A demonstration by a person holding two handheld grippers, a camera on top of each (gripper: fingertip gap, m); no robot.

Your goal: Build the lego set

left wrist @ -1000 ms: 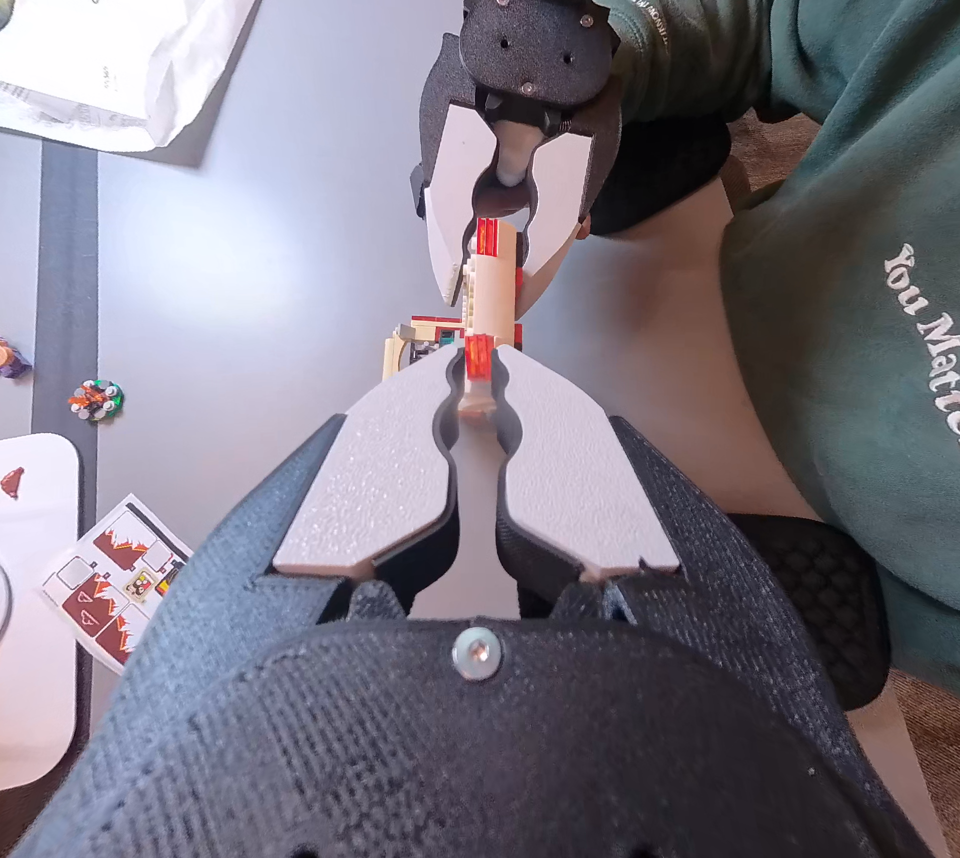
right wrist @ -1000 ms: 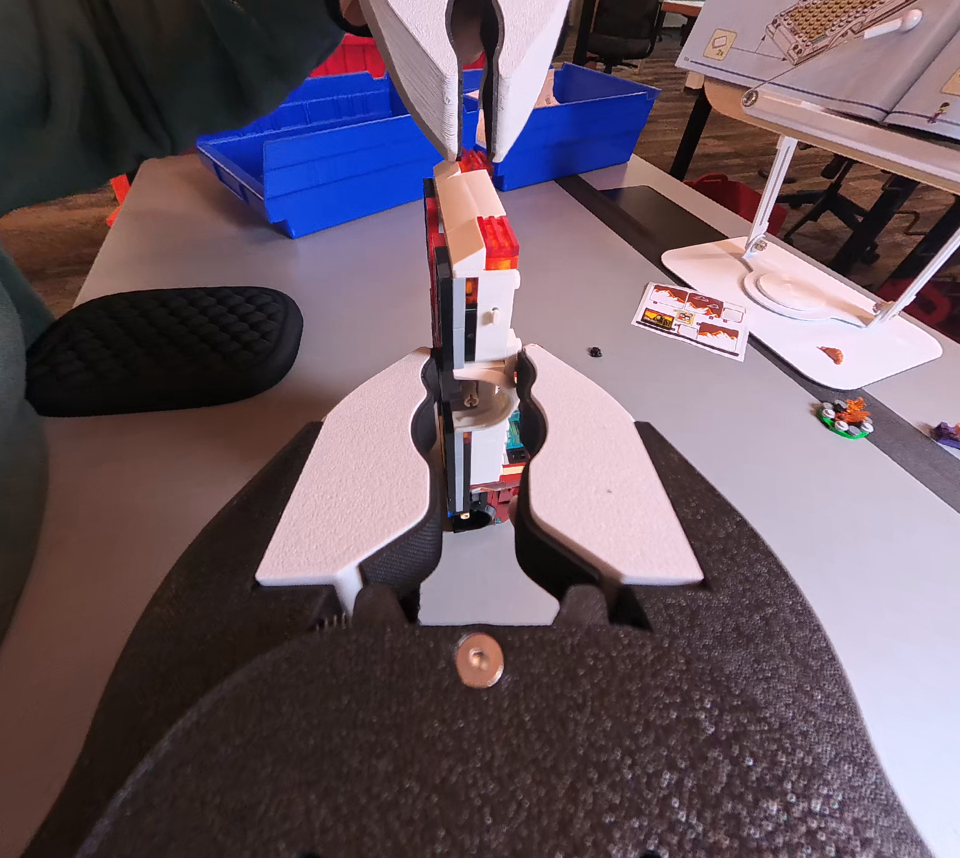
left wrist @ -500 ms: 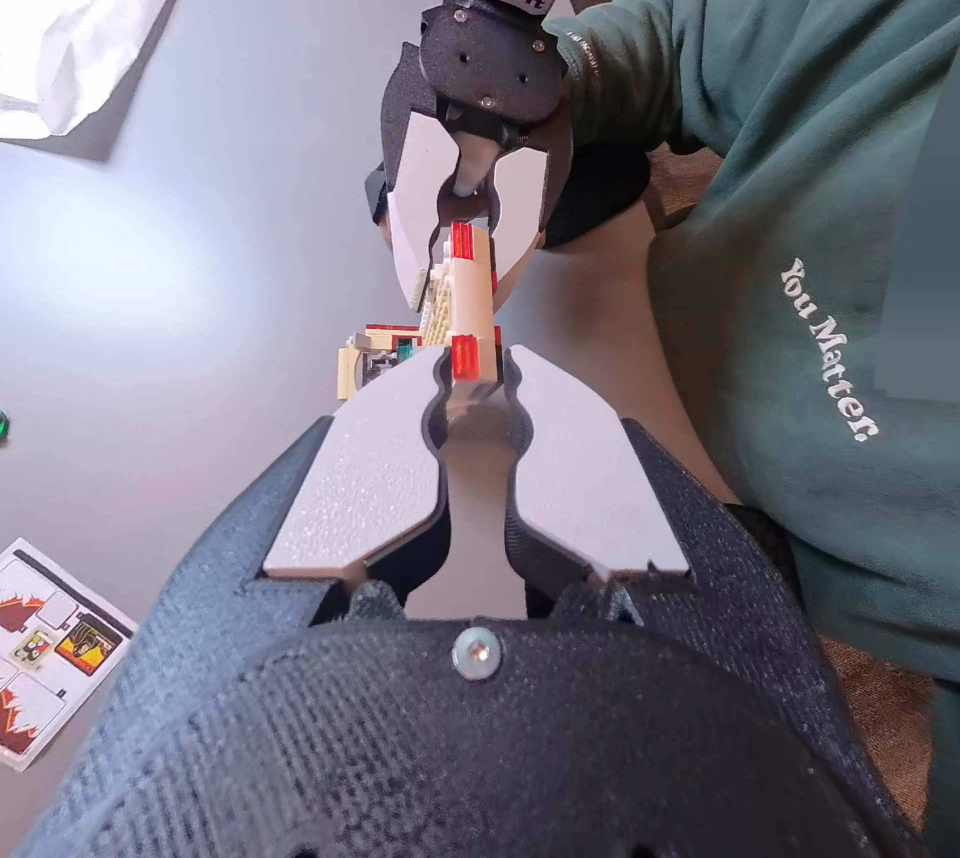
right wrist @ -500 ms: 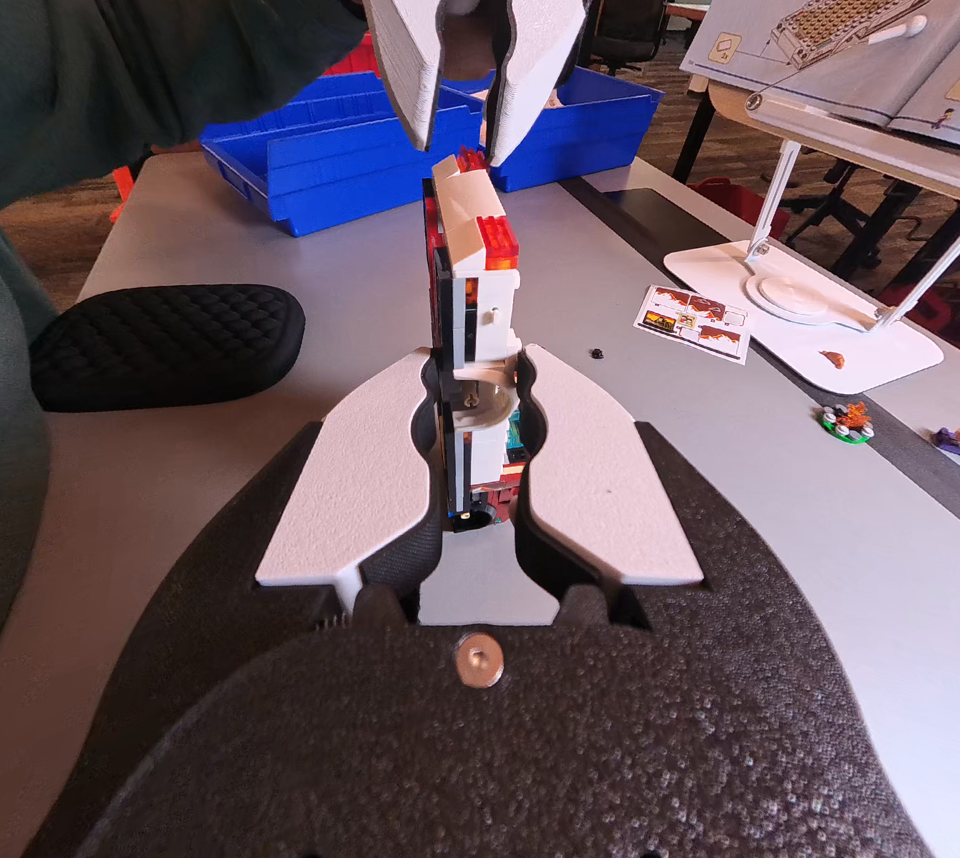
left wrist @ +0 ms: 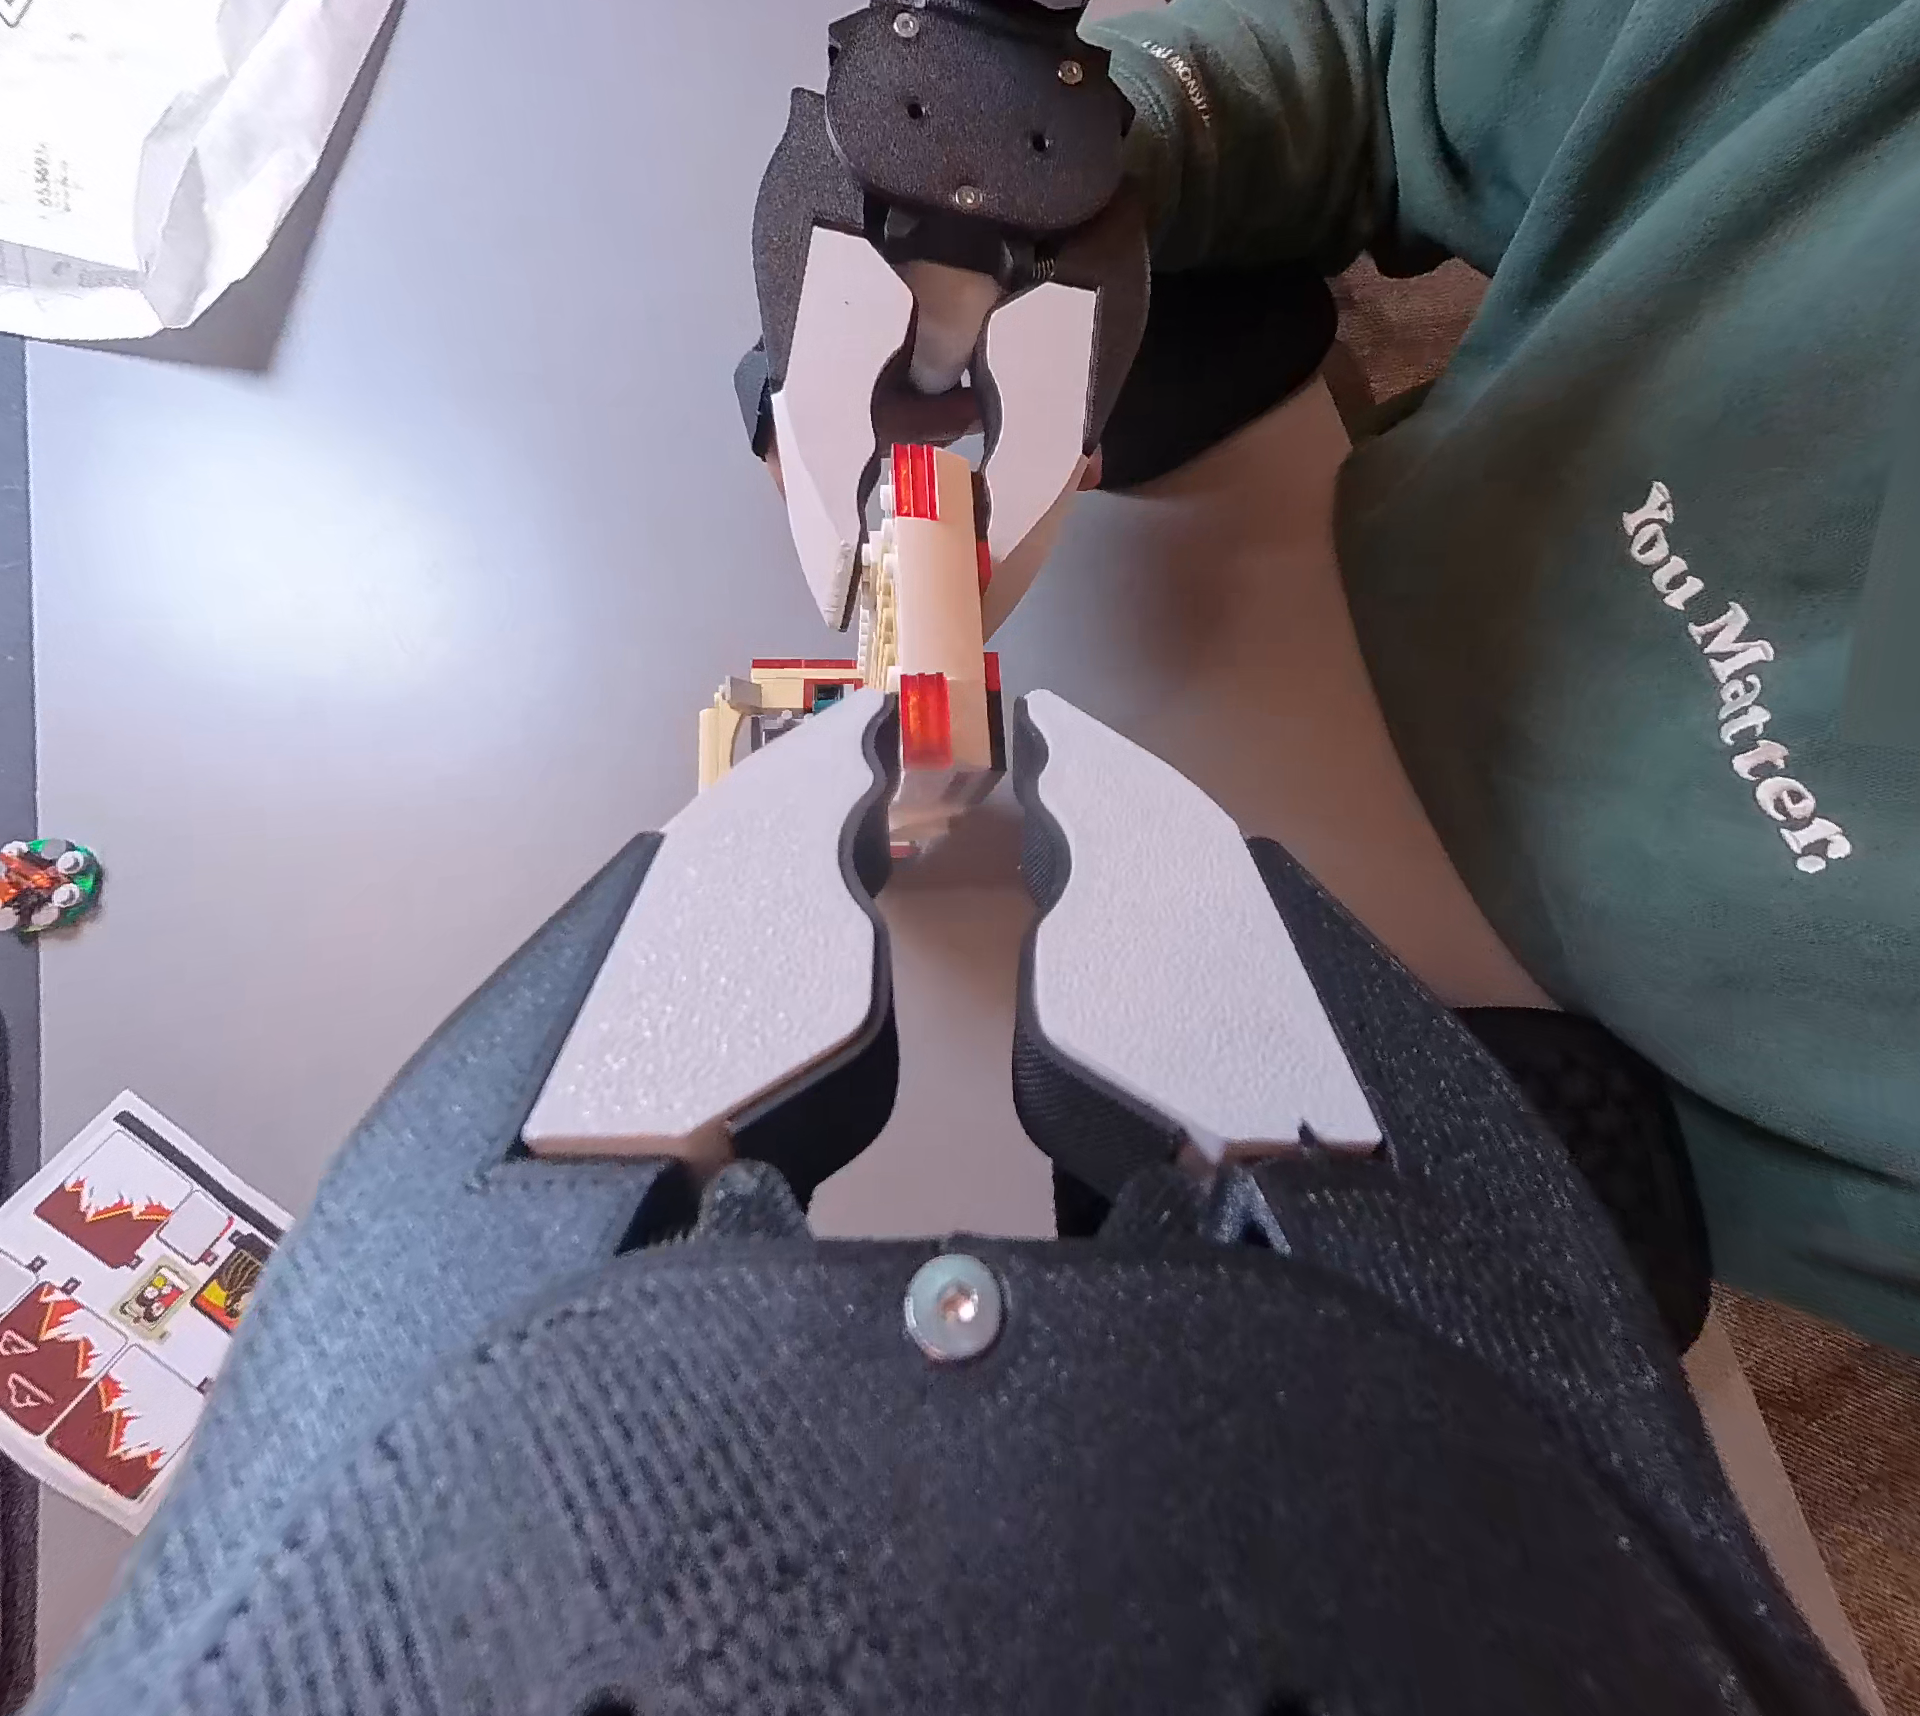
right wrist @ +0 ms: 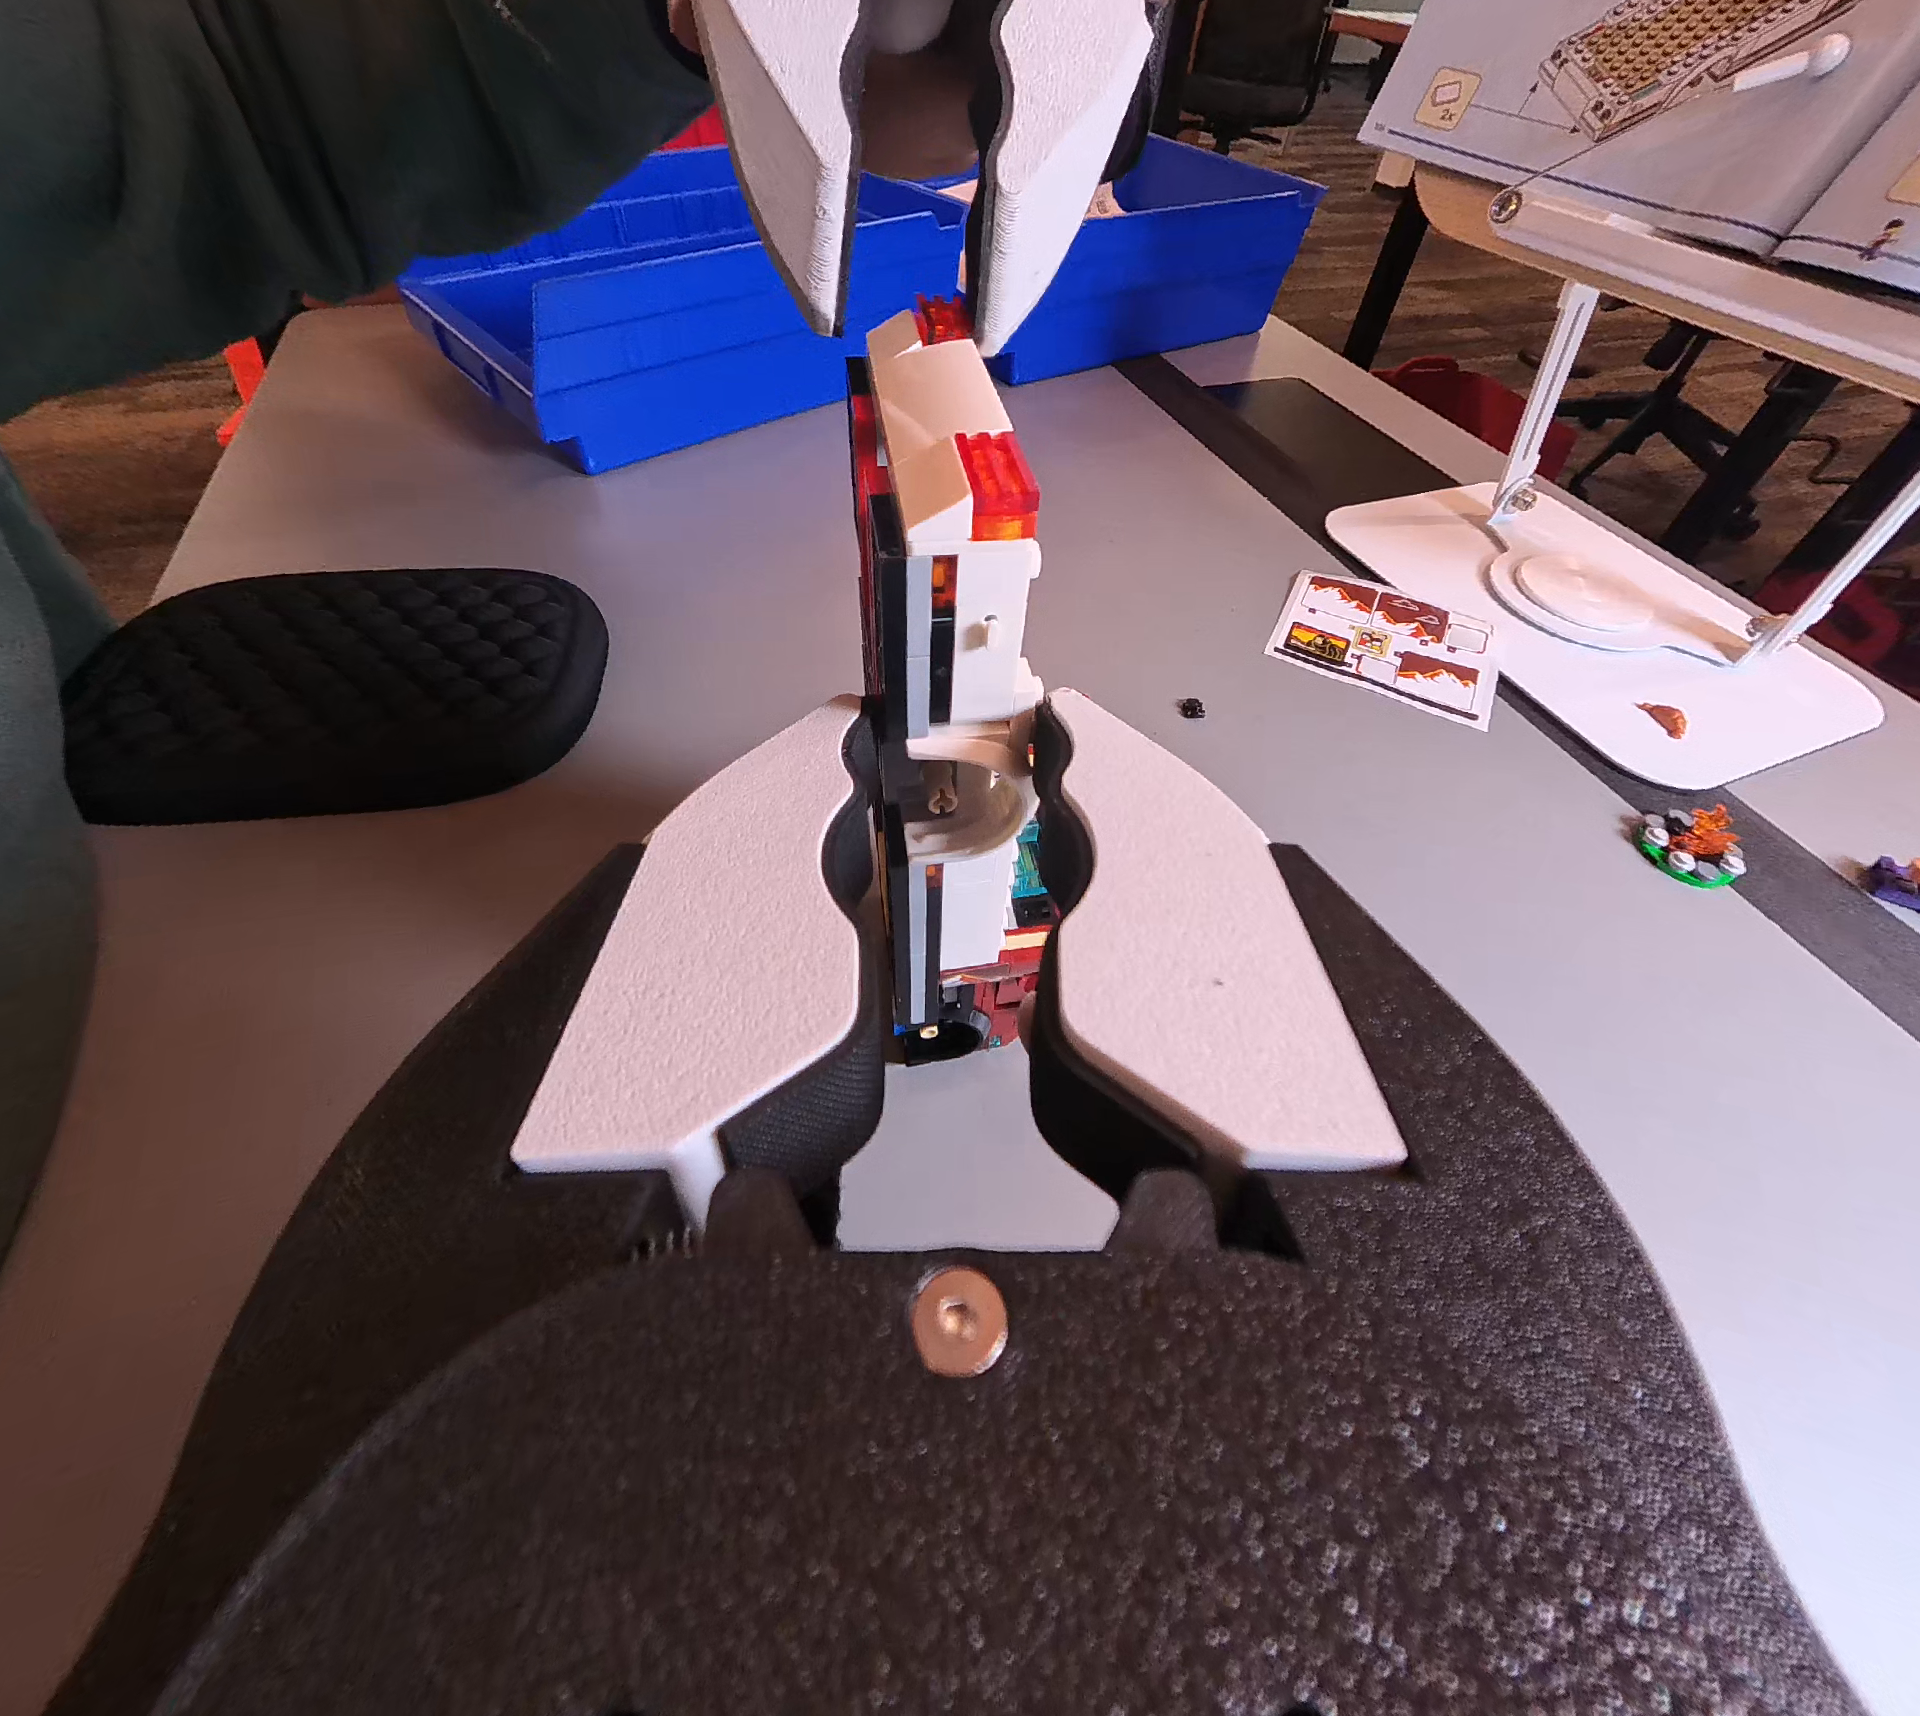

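The right tongs point(right wrist: 951, 845) are pinching the lego model point(right wrist: 951, 627), which stands upright between their white fingers, above the grey table point(right wrist: 520, 887). The left tongs point(left wrist: 951, 731) are spread a little around the far end of the model; whether they touch it, I cannot tell. A sticker sheet point(right wrist: 1387, 643) lies to the right of the right tongs, a black pad point(right wrist: 332, 690) to their left.

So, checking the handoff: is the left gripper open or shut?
Open. The left gripper jaws stand apart around the lego build, a gap showing on one side.
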